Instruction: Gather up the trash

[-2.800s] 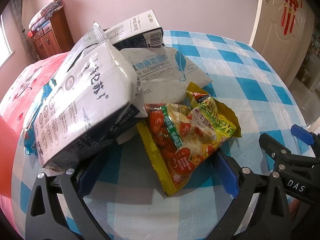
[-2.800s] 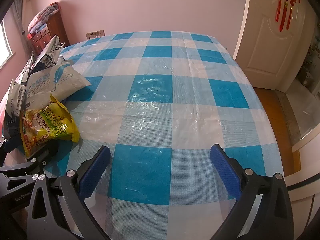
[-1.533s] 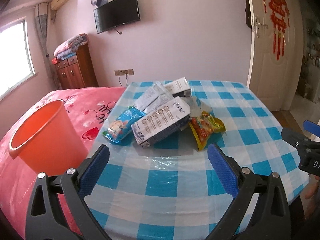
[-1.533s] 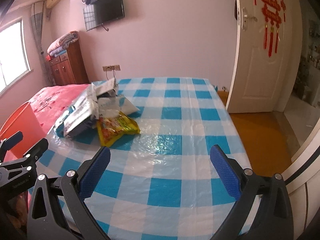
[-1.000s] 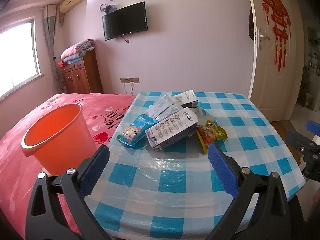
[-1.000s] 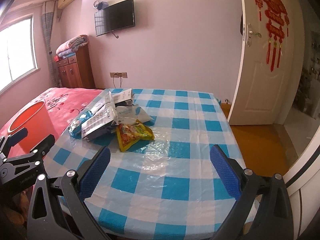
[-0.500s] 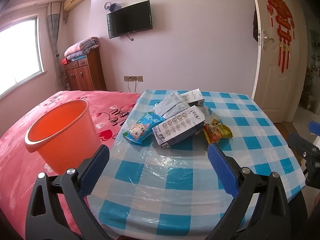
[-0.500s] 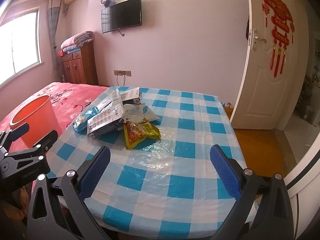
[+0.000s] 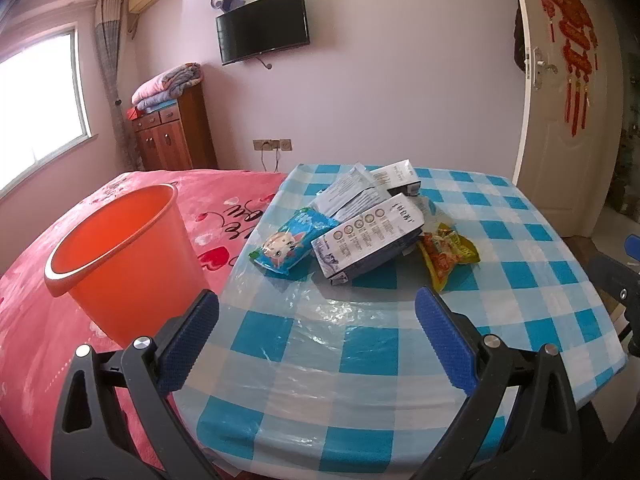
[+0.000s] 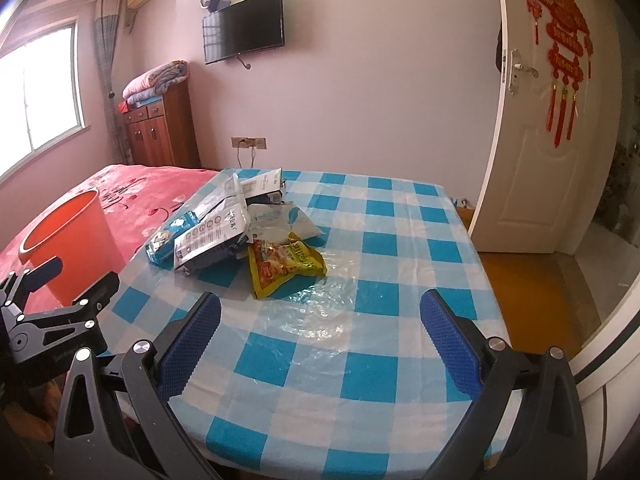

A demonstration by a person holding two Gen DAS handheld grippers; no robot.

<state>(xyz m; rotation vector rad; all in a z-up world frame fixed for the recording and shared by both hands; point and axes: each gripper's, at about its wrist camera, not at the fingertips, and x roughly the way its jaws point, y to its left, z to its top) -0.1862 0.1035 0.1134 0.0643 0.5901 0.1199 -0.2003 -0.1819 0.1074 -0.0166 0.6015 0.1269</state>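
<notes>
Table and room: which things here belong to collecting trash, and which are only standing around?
For the job: blue snack bag, white carton, yellow noodle packet, wet-wipes pack, orange bucket.

Not for the job: television, wooden cabinet, folded blankets, door.

We could not read the print on the white carton — too small. The wipes pack lay partly buried under it. The right gripper was cut off at the right edge, the bed at the left.
</notes>
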